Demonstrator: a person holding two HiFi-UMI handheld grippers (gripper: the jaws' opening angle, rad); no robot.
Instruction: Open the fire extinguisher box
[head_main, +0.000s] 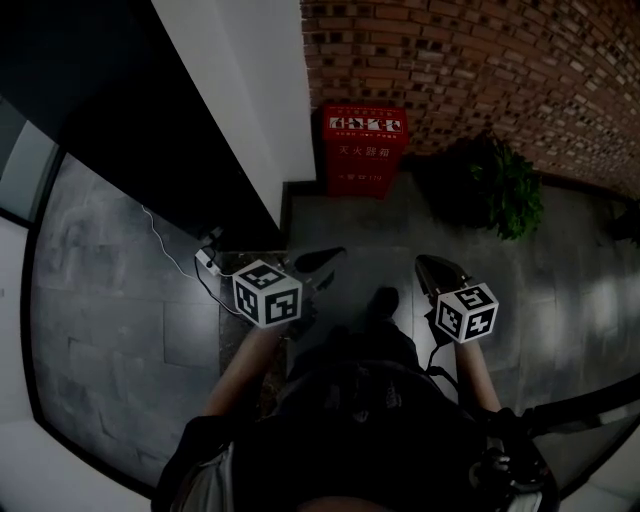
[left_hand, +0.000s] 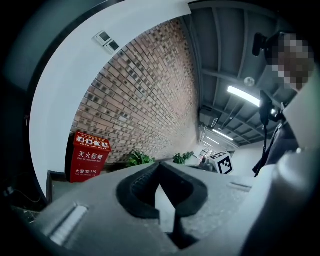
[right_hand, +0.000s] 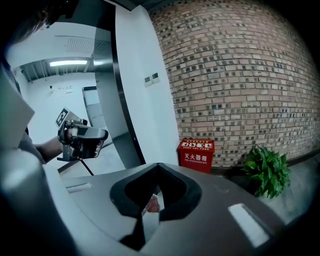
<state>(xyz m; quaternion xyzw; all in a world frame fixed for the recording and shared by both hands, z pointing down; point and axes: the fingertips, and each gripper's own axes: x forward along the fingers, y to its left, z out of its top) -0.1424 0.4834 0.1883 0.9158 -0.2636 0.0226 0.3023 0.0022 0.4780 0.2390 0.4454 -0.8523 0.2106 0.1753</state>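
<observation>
The red fire extinguisher box (head_main: 364, 150) stands on the floor against the brick wall, its lid shut, with white print on its front. It also shows in the left gripper view (left_hand: 90, 156) and the right gripper view (right_hand: 196, 155), small and far off. My left gripper (head_main: 322, 258) and right gripper (head_main: 436, 268) are held side by side in front of my body, well short of the box. Both point toward it. The left gripper's (left_hand: 160, 164) jaw tips meet with nothing between them, and so do the right gripper's (right_hand: 159, 165).
A green potted plant (head_main: 500, 185) sits right of the box by the brick wall (head_main: 520, 70). A white pillar (head_main: 250, 100) and dark panel rise on the left. A white power strip with its cable (head_main: 205, 260) lies on the dark tiled floor near my left gripper.
</observation>
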